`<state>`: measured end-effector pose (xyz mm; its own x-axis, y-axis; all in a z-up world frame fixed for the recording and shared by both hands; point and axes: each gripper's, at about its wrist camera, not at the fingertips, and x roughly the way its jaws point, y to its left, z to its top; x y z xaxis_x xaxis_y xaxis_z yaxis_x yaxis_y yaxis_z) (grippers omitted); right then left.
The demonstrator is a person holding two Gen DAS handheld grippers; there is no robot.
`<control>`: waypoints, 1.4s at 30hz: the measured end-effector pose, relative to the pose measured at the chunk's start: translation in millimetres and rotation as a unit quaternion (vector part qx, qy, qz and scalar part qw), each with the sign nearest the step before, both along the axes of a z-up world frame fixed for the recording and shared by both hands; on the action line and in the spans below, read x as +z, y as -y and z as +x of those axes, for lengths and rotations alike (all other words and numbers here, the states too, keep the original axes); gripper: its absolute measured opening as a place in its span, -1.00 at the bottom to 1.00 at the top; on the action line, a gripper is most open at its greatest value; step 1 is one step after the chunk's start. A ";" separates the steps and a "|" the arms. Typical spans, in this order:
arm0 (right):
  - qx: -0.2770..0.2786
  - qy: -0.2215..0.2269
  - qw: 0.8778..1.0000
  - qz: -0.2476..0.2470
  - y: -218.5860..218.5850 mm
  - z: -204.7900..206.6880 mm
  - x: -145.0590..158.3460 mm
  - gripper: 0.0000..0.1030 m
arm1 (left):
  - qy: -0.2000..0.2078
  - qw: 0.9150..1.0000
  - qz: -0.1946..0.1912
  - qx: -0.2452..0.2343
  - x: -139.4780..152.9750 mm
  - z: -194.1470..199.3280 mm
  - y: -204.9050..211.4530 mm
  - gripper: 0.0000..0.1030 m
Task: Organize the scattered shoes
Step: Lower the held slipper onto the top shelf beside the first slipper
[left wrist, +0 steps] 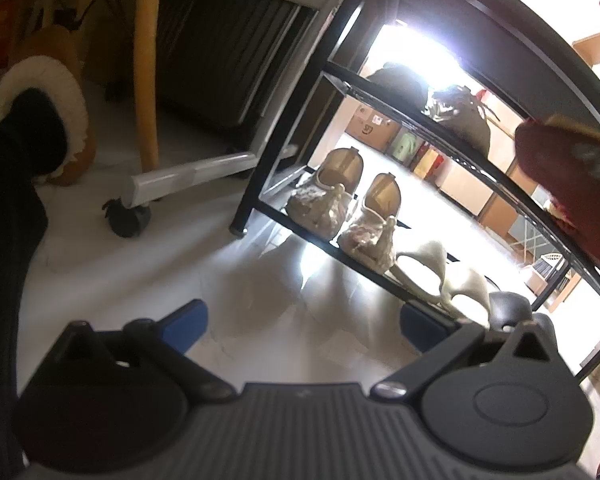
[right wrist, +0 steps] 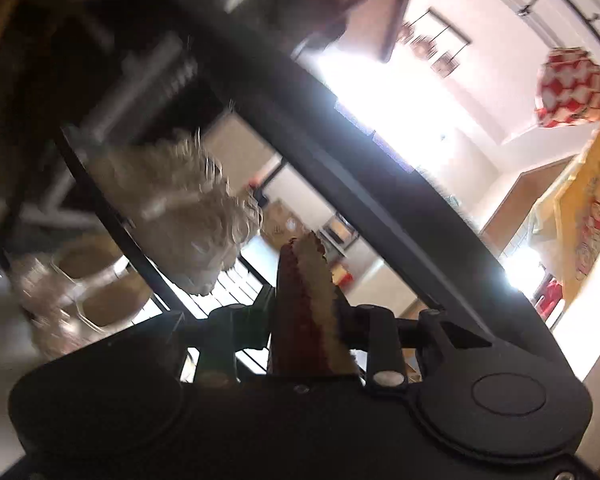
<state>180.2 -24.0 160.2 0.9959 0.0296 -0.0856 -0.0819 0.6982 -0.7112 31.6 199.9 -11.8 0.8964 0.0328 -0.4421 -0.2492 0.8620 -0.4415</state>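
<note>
A black metal shoe rack (left wrist: 452,136) stands ahead on the pale floor. Its bottom shelf holds a pair of gold embroidered shoes (left wrist: 332,200) and white heels (left wrist: 440,276); a dark shoe (left wrist: 460,116) sits on the shelf above. My left gripper (left wrist: 300,328) hovers low over the floor in front of the rack, open, its blue pads (left wrist: 184,324) holding nothing. My right gripper (right wrist: 304,320) is shut on a red shoe with gold trim (right wrist: 300,300), raised beside a rack bar (right wrist: 380,200). That red shoe (left wrist: 572,184) also shows at the right of the left wrist view.
A person's dark-clad leg in a brown fur-lined slipper (left wrist: 48,120) stands at the left. A white wheeled frame (left wrist: 188,176) and a yellow wooden leg (left wrist: 146,80) are left of the rack. Cardboard boxes (left wrist: 368,124) lie behind it. A fuzzy beige shoe (right wrist: 188,208) rests on a shelf.
</note>
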 end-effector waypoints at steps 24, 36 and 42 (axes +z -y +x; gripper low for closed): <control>-0.026 -0.069 0.993 0.095 -22.9 115.6 -10.6 0.80 | -0.018 1.000 -0.008 0.005 -5.8 3.3 -0.3 0.99; 0.033 -0.062 0.978 0.198 44.9 -7.6 -8.7 -0.49 | -0.024 1.000 0.009 -0.010 -8.1 4.2 7.5 0.99; 0.001 -0.089 0.971 0.223 51.3 22.9 -20.4 -0.58 | -0.026 0.999 0.032 -0.021 -9.9 4.4 14.2 0.99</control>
